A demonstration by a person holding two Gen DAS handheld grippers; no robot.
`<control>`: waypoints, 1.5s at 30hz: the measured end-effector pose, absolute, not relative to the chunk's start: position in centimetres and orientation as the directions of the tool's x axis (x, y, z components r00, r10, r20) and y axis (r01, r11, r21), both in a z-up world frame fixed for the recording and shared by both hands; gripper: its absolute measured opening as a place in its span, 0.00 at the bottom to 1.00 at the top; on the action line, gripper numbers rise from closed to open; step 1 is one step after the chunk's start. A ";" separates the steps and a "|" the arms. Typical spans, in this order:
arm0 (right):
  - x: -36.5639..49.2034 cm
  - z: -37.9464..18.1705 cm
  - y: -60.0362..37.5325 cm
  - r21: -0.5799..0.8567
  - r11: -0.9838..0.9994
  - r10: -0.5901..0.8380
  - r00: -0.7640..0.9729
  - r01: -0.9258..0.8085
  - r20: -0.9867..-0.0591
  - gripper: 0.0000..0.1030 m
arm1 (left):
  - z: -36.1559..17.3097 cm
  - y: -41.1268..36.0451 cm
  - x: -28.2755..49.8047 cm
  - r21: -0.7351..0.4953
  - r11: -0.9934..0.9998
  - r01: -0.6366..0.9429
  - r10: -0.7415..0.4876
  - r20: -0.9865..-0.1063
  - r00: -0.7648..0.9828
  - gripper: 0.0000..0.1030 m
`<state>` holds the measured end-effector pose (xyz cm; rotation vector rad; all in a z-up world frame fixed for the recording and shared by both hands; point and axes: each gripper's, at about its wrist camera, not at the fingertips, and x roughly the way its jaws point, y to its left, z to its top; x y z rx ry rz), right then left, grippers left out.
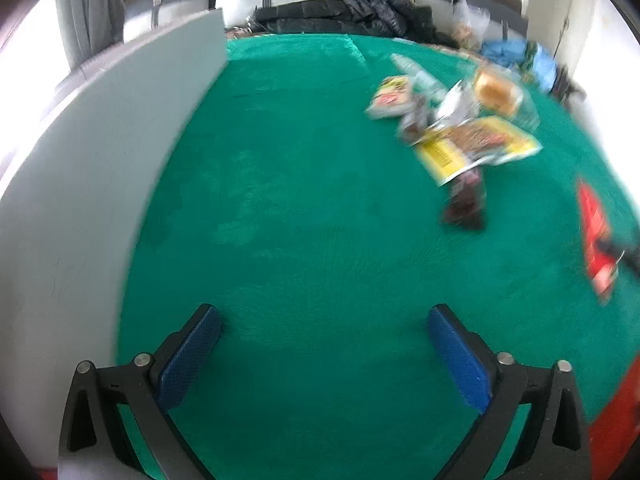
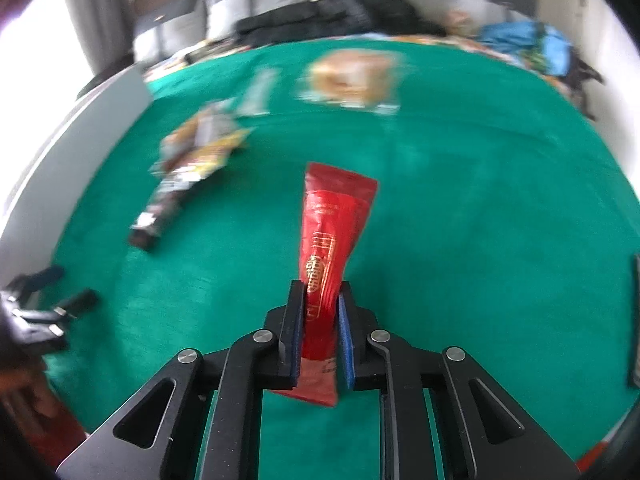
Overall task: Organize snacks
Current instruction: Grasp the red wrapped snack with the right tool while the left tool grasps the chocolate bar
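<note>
My right gripper point(image 2: 320, 320): fingers point(image 2: 291, 332) pinching red packet point(image 2: 334, 232) near its lower end. Packet's long axis runs straight ahead of fingers, far end pointing away, tilted slightly right, lifted over green surface point(image 2: 480, 240). My left gripper point(image 1: 324, 344): fingers spread, nothing between. Snack pile point(image 1: 456, 128) well ahead, right of them.

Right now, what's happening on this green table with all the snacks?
A person holding a gripper in each hand is sorting snacks on a green-covered table. The right gripper is shut on a red snack packet, held above the cloth. The left gripper is open and empty over a bare stretch of cloth. The other snacks sit in a loose pile: a yellow packet, a wrapped bun and a dark bar.
</note>
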<state>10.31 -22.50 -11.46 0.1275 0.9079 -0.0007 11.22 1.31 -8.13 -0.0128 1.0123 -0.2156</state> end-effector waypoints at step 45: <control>11.7 -11.3 -23.8 0.132 0.991 0.105 0.441 0.031 -0.891 0.16 | -4.3 -3.9 7.8 -0.176 0.909 0.377 -0.363 -0.780 0.510 0.16</control>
